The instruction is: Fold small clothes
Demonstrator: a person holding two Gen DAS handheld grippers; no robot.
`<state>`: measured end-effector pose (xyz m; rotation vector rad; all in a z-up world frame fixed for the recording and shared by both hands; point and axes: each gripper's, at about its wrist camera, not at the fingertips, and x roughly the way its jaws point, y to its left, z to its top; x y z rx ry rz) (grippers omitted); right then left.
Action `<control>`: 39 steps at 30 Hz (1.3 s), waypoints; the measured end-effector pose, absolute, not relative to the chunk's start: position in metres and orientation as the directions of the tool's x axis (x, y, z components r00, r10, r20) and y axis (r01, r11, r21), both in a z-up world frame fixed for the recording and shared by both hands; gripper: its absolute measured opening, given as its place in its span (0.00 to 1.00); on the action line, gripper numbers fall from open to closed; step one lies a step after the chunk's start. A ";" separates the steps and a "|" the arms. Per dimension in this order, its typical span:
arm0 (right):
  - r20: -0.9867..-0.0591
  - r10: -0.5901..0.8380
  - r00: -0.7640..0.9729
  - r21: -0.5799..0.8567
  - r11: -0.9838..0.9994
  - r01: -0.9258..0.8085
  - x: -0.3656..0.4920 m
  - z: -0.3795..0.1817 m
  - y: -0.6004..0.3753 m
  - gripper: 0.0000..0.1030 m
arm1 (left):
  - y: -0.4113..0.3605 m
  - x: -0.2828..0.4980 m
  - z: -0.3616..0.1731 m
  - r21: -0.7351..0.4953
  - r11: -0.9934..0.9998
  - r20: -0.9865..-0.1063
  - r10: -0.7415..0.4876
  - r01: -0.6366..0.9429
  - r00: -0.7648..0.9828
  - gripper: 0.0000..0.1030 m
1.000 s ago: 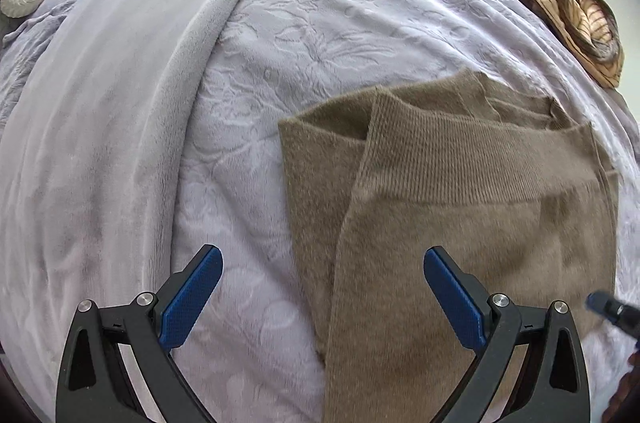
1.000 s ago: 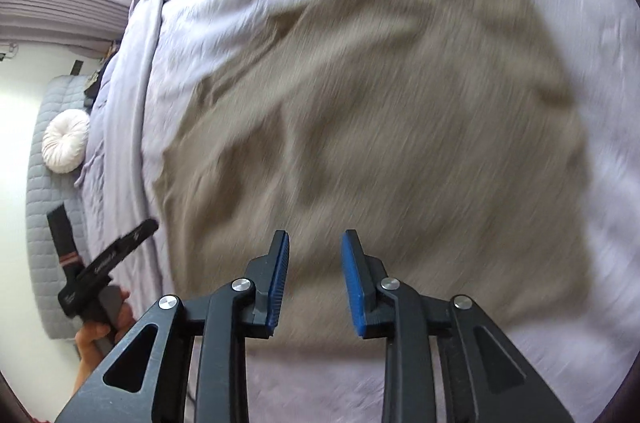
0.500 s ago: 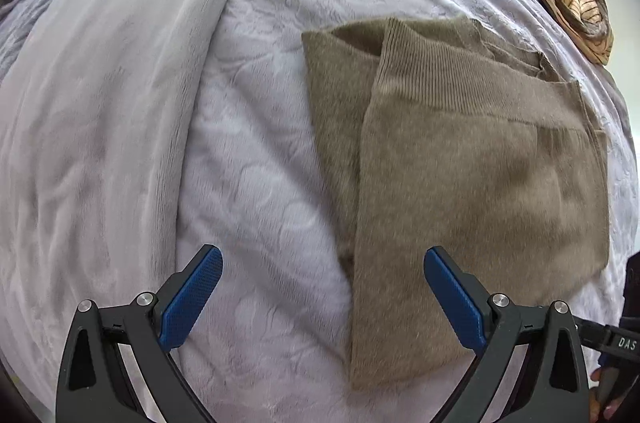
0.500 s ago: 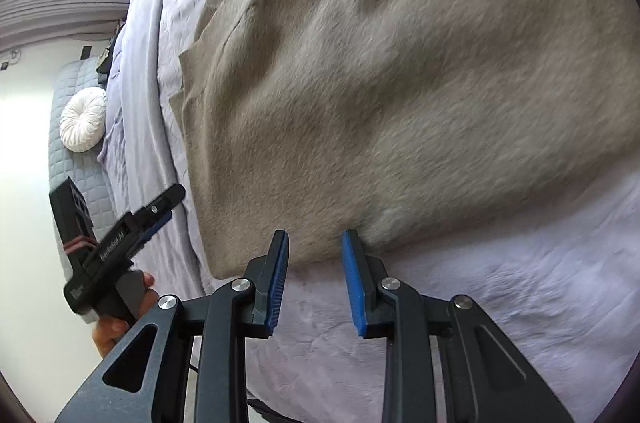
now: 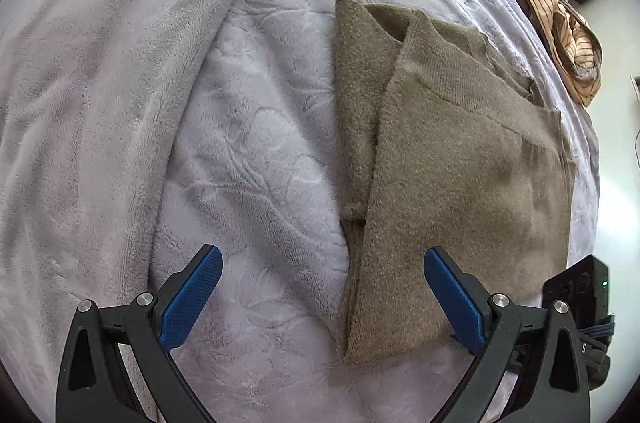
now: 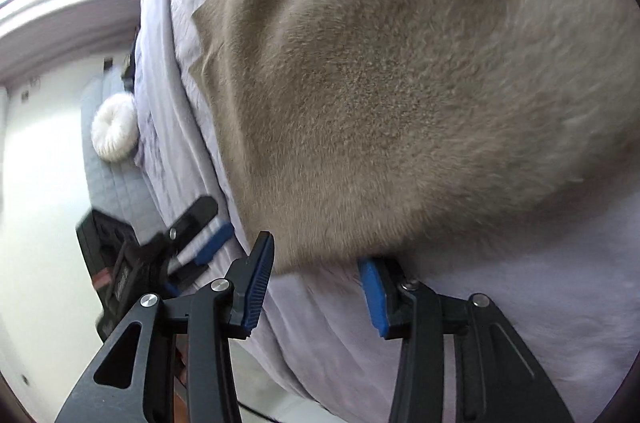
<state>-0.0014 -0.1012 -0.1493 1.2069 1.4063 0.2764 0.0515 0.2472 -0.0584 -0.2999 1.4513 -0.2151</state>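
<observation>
- Brown knit garment (image 5: 460, 159) lies flat on the lavender bedspread (image 5: 256, 151), centre to right of the left-wrist frame. One side panel is already turned in over the body, ribbed band toward the top of frame. Judged: part-folded, with the near hem left free for the next fold.
- Left gripper (image 5: 322, 293) hangs over the garment's lower left corner, fingers (image 5: 192, 297) spread wide and empty. One blue pad is over the bare bedspread, the other over the knit, so the gap straddles the folded edge, likely to take that corner.
- Right gripper (image 6: 316, 289), bottom centre of its own frame, sits at the near hem. Its jaws have just been opening; they now stand partly apart. The right fingertip looks tucked under the hem; blurred, contact cannot be confirmed.
- Judged: both grippers line up along one hem so the fold lifts evenly.
- Striped fabric (image 5: 560, 35) heaped at upper right, well apart.
- White round cushion (image 6: 114, 131) at mid-left of the right-wrist frame.
</observation>
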 end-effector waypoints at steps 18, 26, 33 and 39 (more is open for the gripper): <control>-0.304 0.861 0.408 0.901 0.120 0.417 0.030 -0.135 -0.097 0.09 | 0.252 0.087 -0.070 -0.566 0.817 -0.824 -0.560 -0.110 0.084 0.99; -0.383 0.879 0.285 0.911 0.307 0.277 0.045 -0.108 -0.079 0.09 | 0.216 0.124 -0.090 -0.695 0.711 -0.716 -0.698 -0.104 0.009 0.99; -0.441 0.873 0.209 0.888 0.391 0.243 0.042 -0.110 -0.058 0.09 | 0.164 0.134 -0.082 -0.542 0.837 -0.841 -0.539 0.077 -0.056 0.36; -0.493 0.858 0.143 0.863 0.463 0.202 0.038 -0.097 -0.055 0.09 | 0.151 0.128 -0.059 -0.505 0.849 -0.859 -0.512 0.155 0.003 0.26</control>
